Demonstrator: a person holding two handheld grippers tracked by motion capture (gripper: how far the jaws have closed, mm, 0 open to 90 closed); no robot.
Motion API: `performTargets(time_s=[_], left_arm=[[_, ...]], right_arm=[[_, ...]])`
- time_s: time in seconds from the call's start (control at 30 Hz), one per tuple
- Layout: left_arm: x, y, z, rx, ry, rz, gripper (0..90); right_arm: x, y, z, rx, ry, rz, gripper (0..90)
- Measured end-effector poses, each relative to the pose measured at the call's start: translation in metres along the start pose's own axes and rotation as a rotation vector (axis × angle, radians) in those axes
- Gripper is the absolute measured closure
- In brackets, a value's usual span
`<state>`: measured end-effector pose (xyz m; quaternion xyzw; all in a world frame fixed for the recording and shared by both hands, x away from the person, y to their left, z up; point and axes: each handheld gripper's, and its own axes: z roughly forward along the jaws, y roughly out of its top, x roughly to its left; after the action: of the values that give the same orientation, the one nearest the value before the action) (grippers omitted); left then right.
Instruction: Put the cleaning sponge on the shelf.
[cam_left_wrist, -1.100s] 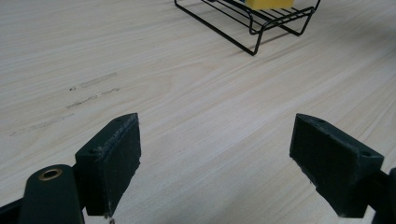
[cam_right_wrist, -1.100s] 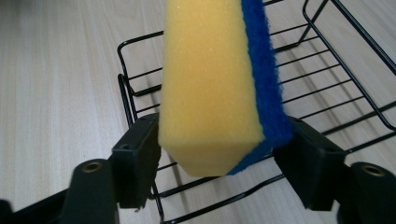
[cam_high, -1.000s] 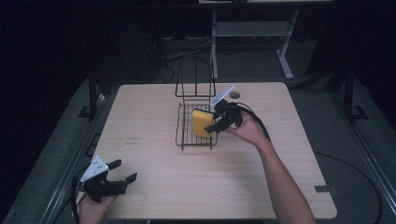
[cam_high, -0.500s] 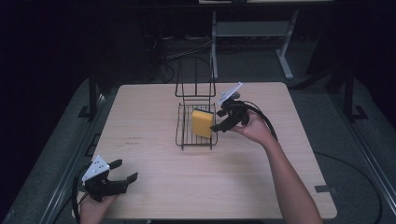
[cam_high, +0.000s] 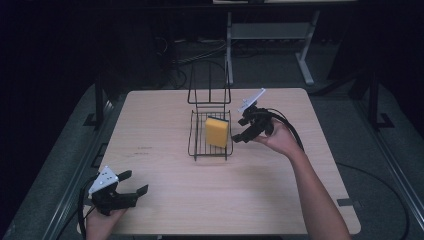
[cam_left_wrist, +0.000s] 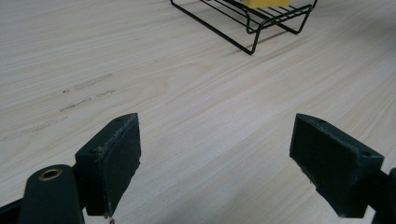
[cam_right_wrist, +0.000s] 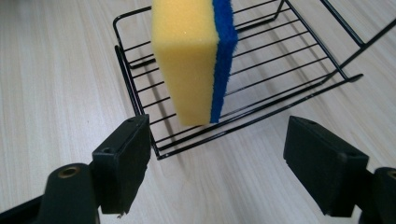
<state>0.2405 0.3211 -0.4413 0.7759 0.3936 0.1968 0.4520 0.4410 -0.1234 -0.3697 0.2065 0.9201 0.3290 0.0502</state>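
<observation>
A second ago the right gripper (cam_high: 239, 131) was closed on the sponge (cam_high: 217, 131) inside the rack (cam_high: 194, 145); now its jaws stand wide apart and it has drawn back to the right of the rack, clear of the wires. The sponge stays behind, standing on edge in the rack's tray, yellow face toward the near side and blue scrub layer (cam_right_wrist: 223, 56) on its flank in the right gripper view. That reads as a finished placement, with the sponge released and the hand retreating. The left gripper (cam_high: 132, 182) has not moved: it rests at the near left corner of the table (cam_high: 165, 110), jaws open and empty, well apart from the rack. For room, the rack sits toward the far middle of the table, its tall wire back on the far side, so approach from near or right is open. Bare wood spreads around it; the left gripper lies close to the near edge.
</observation>
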Motion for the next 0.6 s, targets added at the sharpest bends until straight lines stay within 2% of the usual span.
performTargets(time_s=[0.6], left_arm=[[-0.0005,-0.0010,-0.0022,0.000,0.006,-0.001,15.8]], right_arm=[[-0.0037,-0.0095,-0.0085,0.032,-0.010,0.023,21.5]])
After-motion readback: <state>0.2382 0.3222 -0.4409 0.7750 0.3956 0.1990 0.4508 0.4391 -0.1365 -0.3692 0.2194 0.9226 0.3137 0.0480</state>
